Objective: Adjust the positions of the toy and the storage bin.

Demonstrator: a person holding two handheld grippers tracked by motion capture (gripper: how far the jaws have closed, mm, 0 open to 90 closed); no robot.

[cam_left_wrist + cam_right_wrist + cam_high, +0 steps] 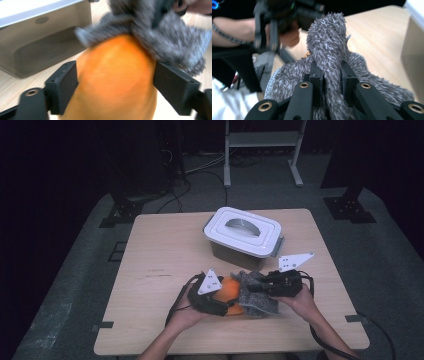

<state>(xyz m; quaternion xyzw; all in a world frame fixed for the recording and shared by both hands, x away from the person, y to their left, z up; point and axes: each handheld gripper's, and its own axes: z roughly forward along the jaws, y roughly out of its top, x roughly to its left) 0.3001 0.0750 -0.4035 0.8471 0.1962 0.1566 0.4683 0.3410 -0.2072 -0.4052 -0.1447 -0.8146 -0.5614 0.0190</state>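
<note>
With the left gripper open astride the orange cloth and the right gripper clamped on the grey fuzzy cloth, lifting may drag both 2 cloths.

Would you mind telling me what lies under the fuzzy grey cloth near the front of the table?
An orange rounded object sits partly under the fuzzy grey cloth; its bare side shows between the left tongs. Its covered part, and what it is, stay hidden.

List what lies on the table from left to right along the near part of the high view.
left gripper → orange thing → grey fuzzy cloth → right gripper with its body farther right. The lidded white box stands farther back and is left out of the order.
</note>
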